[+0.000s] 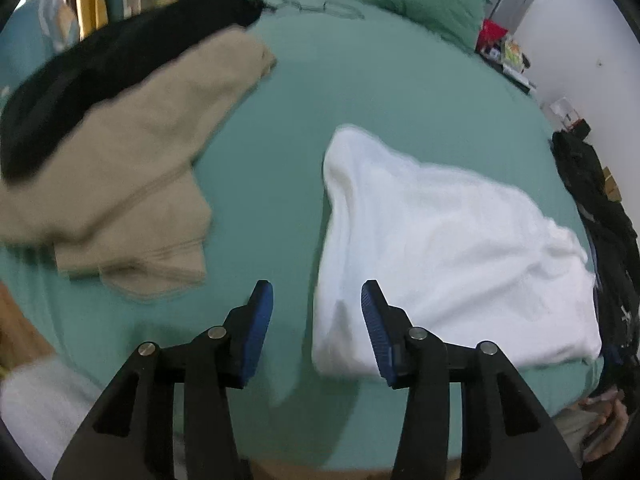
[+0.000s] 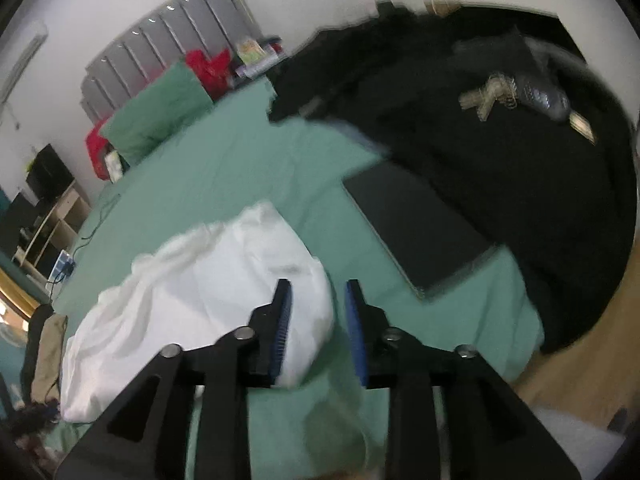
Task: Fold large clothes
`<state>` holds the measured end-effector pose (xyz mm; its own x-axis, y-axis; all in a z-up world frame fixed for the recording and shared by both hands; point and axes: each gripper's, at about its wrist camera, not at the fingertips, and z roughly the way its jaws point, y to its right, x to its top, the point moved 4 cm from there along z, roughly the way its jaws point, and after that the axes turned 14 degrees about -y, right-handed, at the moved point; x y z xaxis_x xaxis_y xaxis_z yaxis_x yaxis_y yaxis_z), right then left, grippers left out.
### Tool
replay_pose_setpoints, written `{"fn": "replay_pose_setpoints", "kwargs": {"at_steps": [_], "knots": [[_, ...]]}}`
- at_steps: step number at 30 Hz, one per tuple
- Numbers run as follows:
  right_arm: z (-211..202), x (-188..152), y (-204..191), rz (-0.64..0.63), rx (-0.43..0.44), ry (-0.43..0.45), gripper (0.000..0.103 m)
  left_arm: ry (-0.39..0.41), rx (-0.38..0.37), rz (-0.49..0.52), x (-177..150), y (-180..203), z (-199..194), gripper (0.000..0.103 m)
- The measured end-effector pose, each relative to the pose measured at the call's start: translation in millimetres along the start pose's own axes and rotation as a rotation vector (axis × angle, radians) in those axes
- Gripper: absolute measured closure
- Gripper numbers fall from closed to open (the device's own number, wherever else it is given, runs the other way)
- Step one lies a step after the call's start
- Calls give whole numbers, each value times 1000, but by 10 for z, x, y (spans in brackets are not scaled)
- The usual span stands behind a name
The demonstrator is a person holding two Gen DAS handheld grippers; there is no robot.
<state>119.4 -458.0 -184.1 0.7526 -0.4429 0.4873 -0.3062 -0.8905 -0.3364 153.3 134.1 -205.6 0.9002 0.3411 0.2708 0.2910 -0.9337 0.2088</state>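
A white garment [image 1: 440, 248] lies folded in a rough bundle on the green bed sheet [image 1: 320, 100], at the right of the left wrist view. My left gripper [image 1: 318, 296] is open and empty, hovering above the garment's near left edge. In the right wrist view the white garment [image 2: 192, 292] lies at the lower left. My right gripper [image 2: 318, 300] is open and empty above the garment's right end.
A folded beige garment [image 1: 140, 168] and a black garment [image 1: 100, 68] lie at the left. A green pillow [image 1: 420, 4] sits at the bed's far end. A dark flat laptop [image 2: 416, 224] and a black clothes pile [image 2: 500, 140] lie at the right.
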Motion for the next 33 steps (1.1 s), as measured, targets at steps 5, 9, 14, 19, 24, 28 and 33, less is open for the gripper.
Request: {"fn": "replay_pose_setpoints", "kwargs": {"at_steps": [5,9,14,19,24,28,33], "knots": [[365,184,-467,-156,115,-66,64,26,34,82,454,176,84,54],[715,330,-926,-242,218,-180,64,26,80,106,801,293,318,54],[1207,485,-1225,-316,200,-313,64,-2,53,87,1135,354,586,54],[1601,726,-1422,-340,227,-411,64,-82,52,119,1302,376,895,97],[1836,1036,-1575,-421,146,-378,64,28,124,75,1440,246,763,98],[1729,1324,-1541,-412,128,-273,64,64,153,17,1525,88,667,98],[1454,1315,-1284,-365,92,-197,64,12,72,-54,1512,35,662,63]]}}
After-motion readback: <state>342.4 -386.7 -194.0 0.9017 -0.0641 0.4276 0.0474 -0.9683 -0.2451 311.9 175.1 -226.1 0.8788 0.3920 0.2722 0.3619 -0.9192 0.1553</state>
